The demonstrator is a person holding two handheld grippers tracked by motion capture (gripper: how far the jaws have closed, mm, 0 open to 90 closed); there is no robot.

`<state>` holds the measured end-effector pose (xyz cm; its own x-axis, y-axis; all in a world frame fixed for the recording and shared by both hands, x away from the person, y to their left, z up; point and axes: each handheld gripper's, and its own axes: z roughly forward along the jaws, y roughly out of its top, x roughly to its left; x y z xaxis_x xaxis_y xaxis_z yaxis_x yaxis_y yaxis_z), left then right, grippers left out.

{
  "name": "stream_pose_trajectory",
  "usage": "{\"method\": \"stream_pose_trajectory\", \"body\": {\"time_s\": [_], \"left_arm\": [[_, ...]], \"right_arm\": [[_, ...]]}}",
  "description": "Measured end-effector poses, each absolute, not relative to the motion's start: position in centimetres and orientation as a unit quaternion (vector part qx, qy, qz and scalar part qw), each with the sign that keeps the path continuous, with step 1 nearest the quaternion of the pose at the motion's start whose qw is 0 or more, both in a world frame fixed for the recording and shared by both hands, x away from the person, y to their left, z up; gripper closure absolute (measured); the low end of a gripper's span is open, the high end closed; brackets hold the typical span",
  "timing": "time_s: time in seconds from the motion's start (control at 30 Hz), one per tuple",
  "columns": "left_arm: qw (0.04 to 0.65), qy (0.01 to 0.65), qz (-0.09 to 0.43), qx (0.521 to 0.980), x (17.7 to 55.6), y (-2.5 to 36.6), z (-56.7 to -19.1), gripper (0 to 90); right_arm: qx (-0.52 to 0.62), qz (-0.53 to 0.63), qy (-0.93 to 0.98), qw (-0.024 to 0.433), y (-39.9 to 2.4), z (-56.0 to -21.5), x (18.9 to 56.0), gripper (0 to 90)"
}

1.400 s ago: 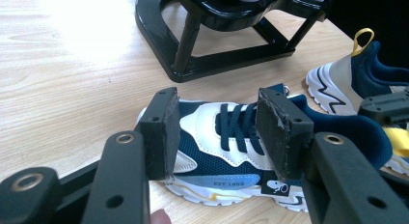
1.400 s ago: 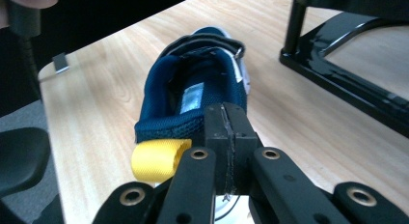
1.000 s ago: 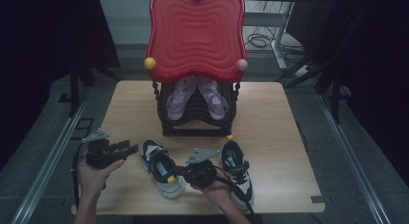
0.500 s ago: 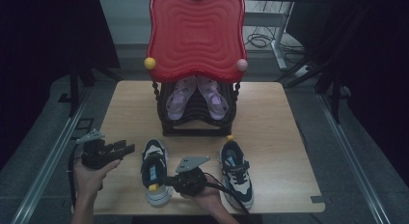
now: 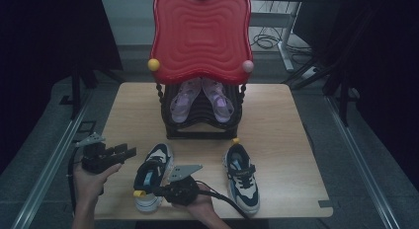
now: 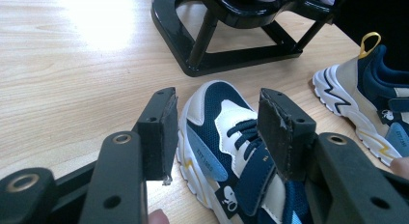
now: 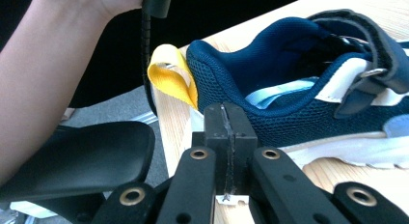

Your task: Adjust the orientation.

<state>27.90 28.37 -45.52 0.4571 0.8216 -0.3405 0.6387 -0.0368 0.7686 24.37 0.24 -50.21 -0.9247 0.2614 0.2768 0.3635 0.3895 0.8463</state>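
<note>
Navy-and-white sneaker [image 5: 150, 177] at near left of wooden table [image 5: 281, 120], right gripper [image 5: 157, 191] pressed shut at its heel, nothing visibly pinched; left gripper [image 5: 129, 151] wide, empty; second sneaker [image 5: 243, 178] near right; rack [image 5: 202, 121] holds lilac pair [image 5: 201, 98], both sneakers unshelved

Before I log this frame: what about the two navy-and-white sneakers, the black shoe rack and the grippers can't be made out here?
- High view: the rear of the black shoe rack, hidden by the red wavy panel.
- Left gripper view: heel of the left navy-and-white sneaker, behind the open left gripper.
- Right gripper view: whether the shut right gripper touches that sneaker's heel; its toe is cut off at the right edge.
</note>
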Motion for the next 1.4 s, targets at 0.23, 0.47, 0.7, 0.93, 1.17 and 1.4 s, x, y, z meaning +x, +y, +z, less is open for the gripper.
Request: {"method": "stream_pose_trajectory", "body": {"time_s": [0.23, 0.47, 0.7, 0.93, 1.17, 1.4], "left_arm": [[0.465, 0.511, 0.096, 0.716, 27.9, 28.2, -45.5, 48.9], [0.466, 0.511, 0.101, 0.715, 27.7, 28.3, -45.4, 48.8], [0.464, 0.508, 0.102, 0.718, 27.5, 27.9, -45.1, 48.6], [0.459, 0.511, 0.102, 0.720, 27.5, 27.8, -45.3, 48.3], [0.454, 0.509, 0.106, 0.724, 27.4, 27.4, -45.3, 48.2], [0.454, 0.506, 0.108, 0.725, 27.1, 27.2, -45.2, 48.2]], "right_arm": [[-0.188, -0.522, -0.830, 0.057, 1.5, -50.7, 24.6, 89.4], [-0.189, -0.516, -0.834, 0.046, 0.8, -50.1, 24.5, 89.3], [-0.202, -0.518, -0.831, 0.002, -2.9, -48.1, 24.3, 89.4], [-0.233, -0.520, -0.821, -0.034, -7.6, -46.8, 24.6, 89.3], [-0.250, -0.523, -0.813, -0.064, -11.3, -45.9, 24.4, 89.4], [-0.259, -0.510, -0.817, -0.078, -13.2, -45.9, 24.3, 89.4]]}}
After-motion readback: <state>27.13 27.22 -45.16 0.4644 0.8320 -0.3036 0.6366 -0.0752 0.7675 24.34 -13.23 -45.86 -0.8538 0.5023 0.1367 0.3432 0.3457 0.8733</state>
